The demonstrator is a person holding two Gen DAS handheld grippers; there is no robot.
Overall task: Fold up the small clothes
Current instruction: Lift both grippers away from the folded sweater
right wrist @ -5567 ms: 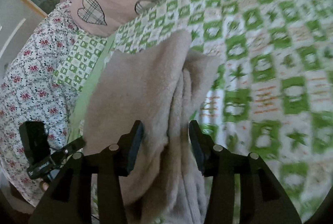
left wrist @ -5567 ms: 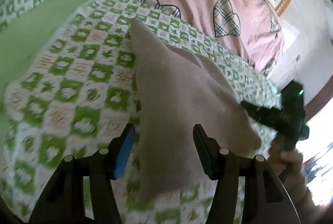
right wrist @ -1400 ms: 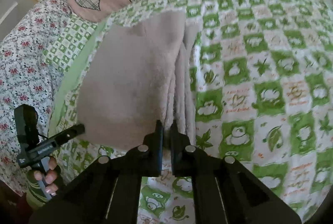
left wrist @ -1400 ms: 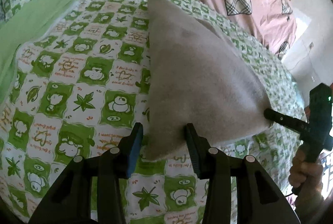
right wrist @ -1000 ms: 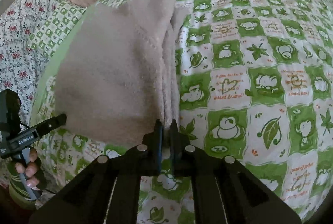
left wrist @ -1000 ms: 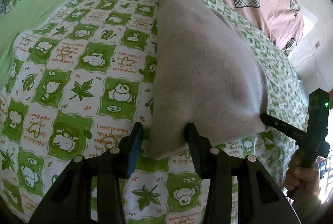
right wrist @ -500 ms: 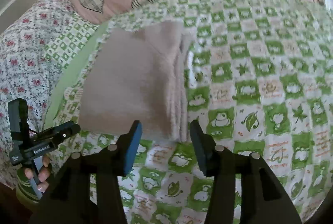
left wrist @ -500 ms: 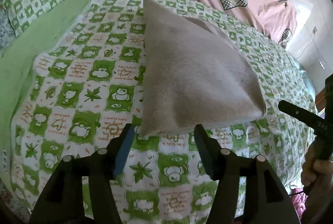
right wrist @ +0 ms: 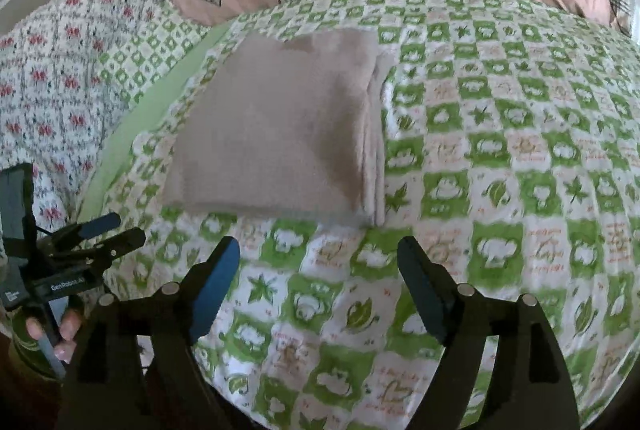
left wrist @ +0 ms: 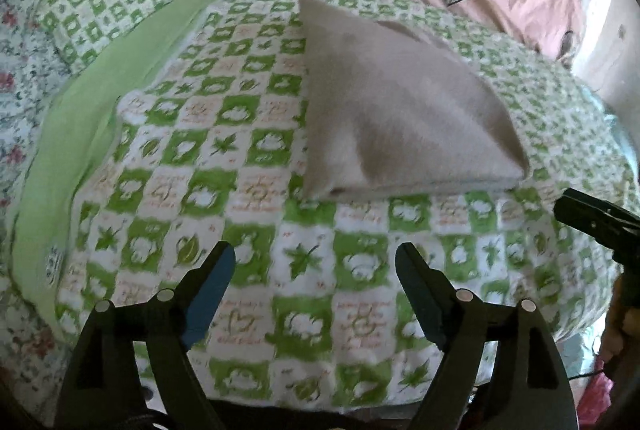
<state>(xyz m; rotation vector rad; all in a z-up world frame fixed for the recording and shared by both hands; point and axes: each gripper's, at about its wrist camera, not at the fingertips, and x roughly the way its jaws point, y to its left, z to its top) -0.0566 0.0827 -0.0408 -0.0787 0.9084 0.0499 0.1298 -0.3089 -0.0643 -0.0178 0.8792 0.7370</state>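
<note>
Both tongs, left (left wrist: 312, 270) and right (right wrist: 318, 266), are backing off and spreading, pinching nothing. Beige folded garment (right wrist: 276, 134) is lying on the checkered bedspread (right wrist: 500, 190); its layered edge is risking slumping open.

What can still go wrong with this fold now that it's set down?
1. The folded beige garment lies on a soft, domed checked quilt; its stacked layer edges on one side could slump.
2. The left gripper and right gripper, jaws opening and empty, sit near its front edge; a forward drift could snag it.
</note>
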